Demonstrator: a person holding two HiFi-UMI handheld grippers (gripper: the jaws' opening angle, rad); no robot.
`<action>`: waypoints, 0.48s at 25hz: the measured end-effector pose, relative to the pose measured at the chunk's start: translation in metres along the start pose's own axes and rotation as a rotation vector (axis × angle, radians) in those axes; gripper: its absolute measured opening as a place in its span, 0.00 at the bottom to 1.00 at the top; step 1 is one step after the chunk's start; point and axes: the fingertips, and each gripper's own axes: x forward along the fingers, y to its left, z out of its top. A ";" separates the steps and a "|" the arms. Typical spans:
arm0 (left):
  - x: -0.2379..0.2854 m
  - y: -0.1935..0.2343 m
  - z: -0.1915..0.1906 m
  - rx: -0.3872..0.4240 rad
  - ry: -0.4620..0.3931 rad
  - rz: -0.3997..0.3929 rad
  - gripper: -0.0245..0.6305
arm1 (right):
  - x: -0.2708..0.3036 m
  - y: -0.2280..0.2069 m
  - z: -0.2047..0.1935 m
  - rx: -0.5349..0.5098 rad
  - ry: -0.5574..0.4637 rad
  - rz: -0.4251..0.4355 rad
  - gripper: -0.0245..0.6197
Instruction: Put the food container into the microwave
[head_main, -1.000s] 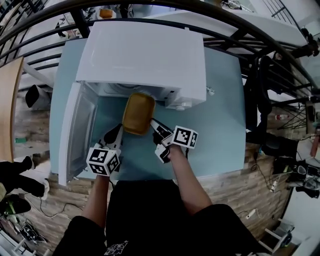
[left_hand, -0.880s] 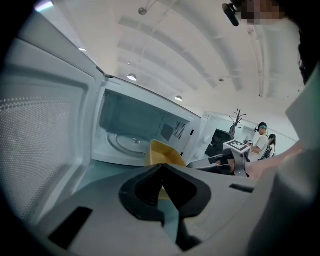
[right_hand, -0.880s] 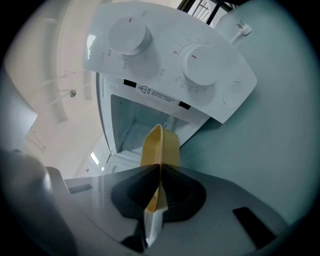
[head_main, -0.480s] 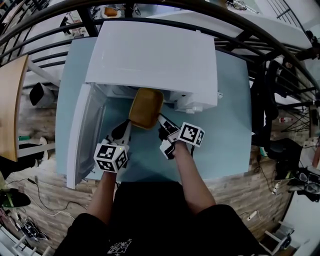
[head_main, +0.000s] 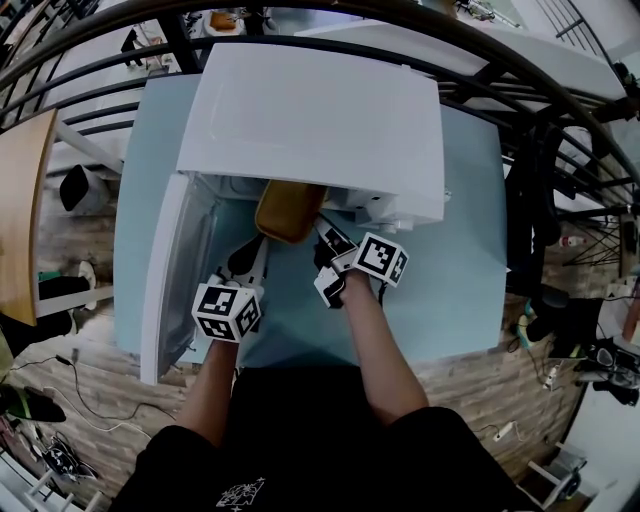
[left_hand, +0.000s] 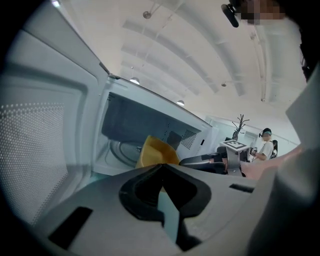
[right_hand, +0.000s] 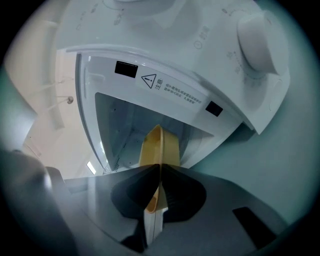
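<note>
Straddling microwave doorway: food container; right tool pinches rim, left tool closed beside.

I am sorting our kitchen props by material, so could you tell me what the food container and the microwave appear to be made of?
The food container looks like thin moulded plastic, mustard yellow and matte: its colour is even, and its slim rim is pinched in the right gripper. The microwave casing is smooth white with a soft sheen, either painted metal or plastic; the look leaves that open.

Yellow rectangular food container half inside cavity of white microwave; door swung open left.
</note>
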 end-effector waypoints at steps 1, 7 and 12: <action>0.000 0.000 0.001 -0.001 -0.003 0.000 0.05 | 0.001 0.001 0.001 0.004 -0.008 -0.002 0.07; 0.004 -0.004 0.006 -0.002 -0.014 -0.005 0.05 | 0.011 0.005 0.004 0.040 -0.047 0.002 0.08; 0.012 -0.001 0.015 0.003 -0.030 -0.004 0.05 | 0.023 0.007 0.009 0.061 -0.080 0.004 0.08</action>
